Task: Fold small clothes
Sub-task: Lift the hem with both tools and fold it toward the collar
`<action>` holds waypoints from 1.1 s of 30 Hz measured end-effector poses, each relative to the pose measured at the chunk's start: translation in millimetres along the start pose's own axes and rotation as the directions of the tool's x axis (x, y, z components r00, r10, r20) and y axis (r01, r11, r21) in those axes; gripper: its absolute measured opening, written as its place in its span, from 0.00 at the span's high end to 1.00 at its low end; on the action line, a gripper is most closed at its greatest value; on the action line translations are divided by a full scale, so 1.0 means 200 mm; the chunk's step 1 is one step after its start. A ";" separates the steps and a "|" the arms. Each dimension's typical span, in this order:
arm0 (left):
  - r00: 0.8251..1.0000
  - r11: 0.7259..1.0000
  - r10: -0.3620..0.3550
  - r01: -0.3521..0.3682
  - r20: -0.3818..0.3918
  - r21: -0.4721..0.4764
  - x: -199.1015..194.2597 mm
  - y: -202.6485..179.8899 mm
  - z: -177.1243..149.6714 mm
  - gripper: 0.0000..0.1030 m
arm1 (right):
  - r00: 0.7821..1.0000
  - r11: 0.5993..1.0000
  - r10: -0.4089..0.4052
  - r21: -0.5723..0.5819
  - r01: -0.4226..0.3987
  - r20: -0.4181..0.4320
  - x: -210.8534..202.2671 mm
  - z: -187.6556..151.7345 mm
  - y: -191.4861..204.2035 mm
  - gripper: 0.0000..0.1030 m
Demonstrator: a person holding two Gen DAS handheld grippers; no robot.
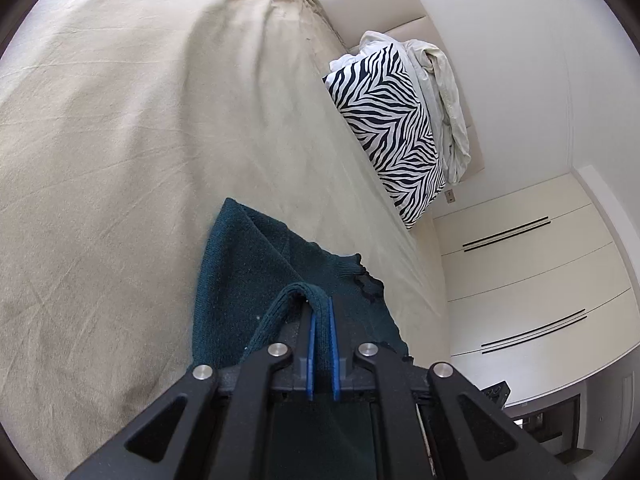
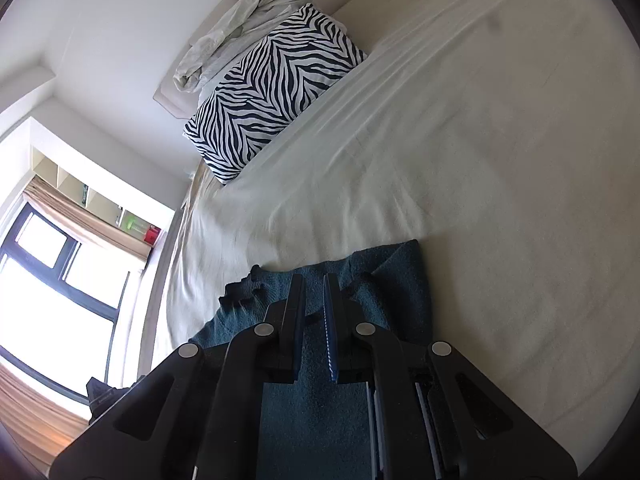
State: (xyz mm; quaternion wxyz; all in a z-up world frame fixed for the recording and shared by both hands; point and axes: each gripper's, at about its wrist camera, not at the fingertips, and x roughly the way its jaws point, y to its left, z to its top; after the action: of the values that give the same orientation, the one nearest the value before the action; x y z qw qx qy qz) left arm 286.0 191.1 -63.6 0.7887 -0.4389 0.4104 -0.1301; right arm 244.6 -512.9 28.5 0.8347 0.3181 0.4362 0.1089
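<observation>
Left gripper (image 1: 320,312) fingers clamped on teal sweater (image 1: 248,280) edge; right gripper (image 2: 314,292) fingers slightly apart over it. Could slip, bunching toward 12 o'clock.

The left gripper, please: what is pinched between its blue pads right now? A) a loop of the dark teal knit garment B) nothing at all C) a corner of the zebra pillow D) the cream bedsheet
A: the left gripper has its blue pads nearly together on a raised loop of the teal knit garment, which lies on the bedsheet.
</observation>
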 end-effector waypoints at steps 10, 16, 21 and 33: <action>0.999 0.999 0.049 -0.049 -0.020 0.019 0.10 0.11 -0.08 0.86 | 0.963 0.905 -0.259 -0.368 0.213 -0.079 0.30 -0.17 0.11 0.56; 0.999 0.999 0.049 -0.049 0.001 0.011 0.06 0.13 -0.08 0.92 | 0.938 0.897 -0.315 -0.369 0.245 -0.144 0.46 -0.15 0.04 0.74; 0.998 0.998 0.057 -0.058 0.022 0.037 0.04 0.09 -0.07 0.93 | 0.945 0.883 -0.317 -0.390 0.261 -0.085 0.40 -0.16 0.07 0.95; 0.990 0.997 0.059 -0.065 0.128 0.041 0.00 0.00 0.09 0.95 | 0.960 0.923 -0.270 -0.262 0.281 0.079 0.22 -0.03 0.05 0.95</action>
State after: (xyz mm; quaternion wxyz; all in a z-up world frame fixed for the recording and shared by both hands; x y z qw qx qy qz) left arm 299.4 200.9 -58.4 0.8265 -0.4154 0.3700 -0.0866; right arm 266.7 -481.9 2.0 0.8862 0.1388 0.4400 0.0423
